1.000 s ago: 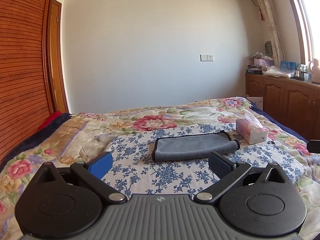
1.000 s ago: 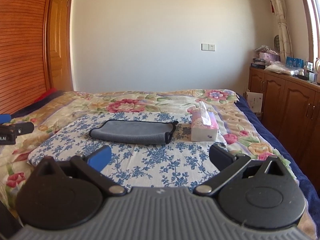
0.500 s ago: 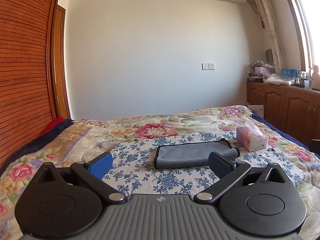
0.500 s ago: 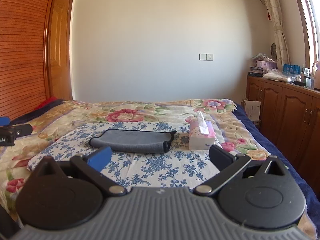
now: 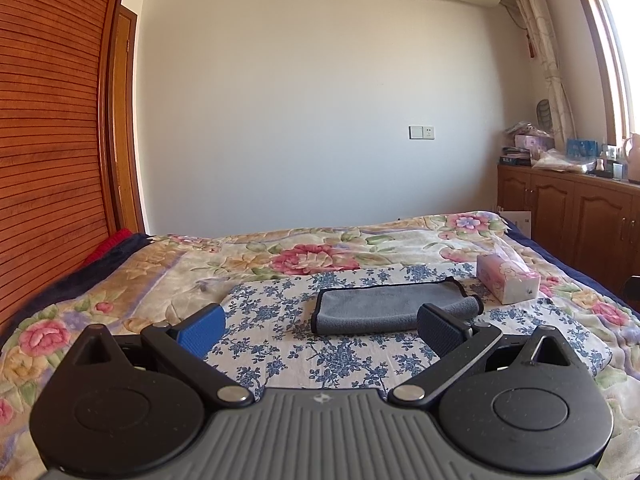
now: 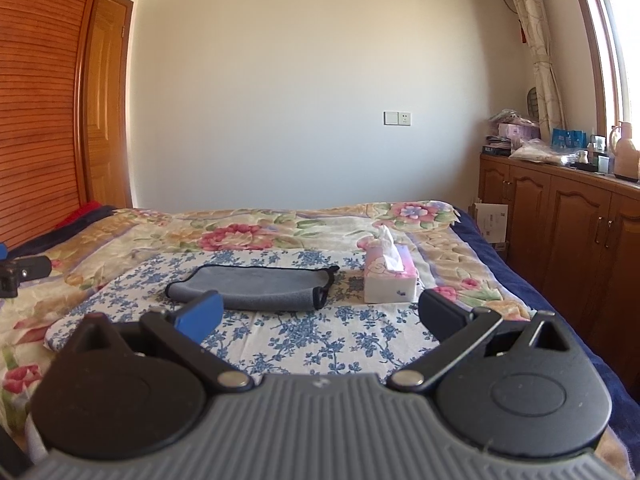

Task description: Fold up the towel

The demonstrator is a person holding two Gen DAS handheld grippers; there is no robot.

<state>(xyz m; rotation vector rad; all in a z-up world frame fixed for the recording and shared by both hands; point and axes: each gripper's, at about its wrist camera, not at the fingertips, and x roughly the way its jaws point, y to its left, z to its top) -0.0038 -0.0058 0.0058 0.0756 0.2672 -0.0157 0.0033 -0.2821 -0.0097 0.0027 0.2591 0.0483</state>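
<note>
A grey towel with a dark edge (image 5: 384, 308) lies folded into a narrow strip on a blue-flowered white cloth (image 5: 280, 344) on the bed. It also shows in the right wrist view (image 6: 260, 286). My left gripper (image 5: 320, 330) is open and empty, held back from the towel on its near side. My right gripper (image 6: 320, 316) is open and empty, also short of the towel. The tip of the left gripper (image 6: 20, 274) shows at the left edge of the right wrist view.
A pink tissue box (image 5: 508, 282) stands right of the towel, also in the right wrist view (image 6: 390, 280). The flowered bedspread (image 5: 312, 252) covers the bed. Wooden cabinets (image 6: 560, 216) line the right wall, a slatted wooden wardrobe (image 5: 44, 160) the left.
Both grippers have drawn back and tilted up, so the towel sits lower and smaller in each view. The towel has not moved. Both grippers stay open.
</note>
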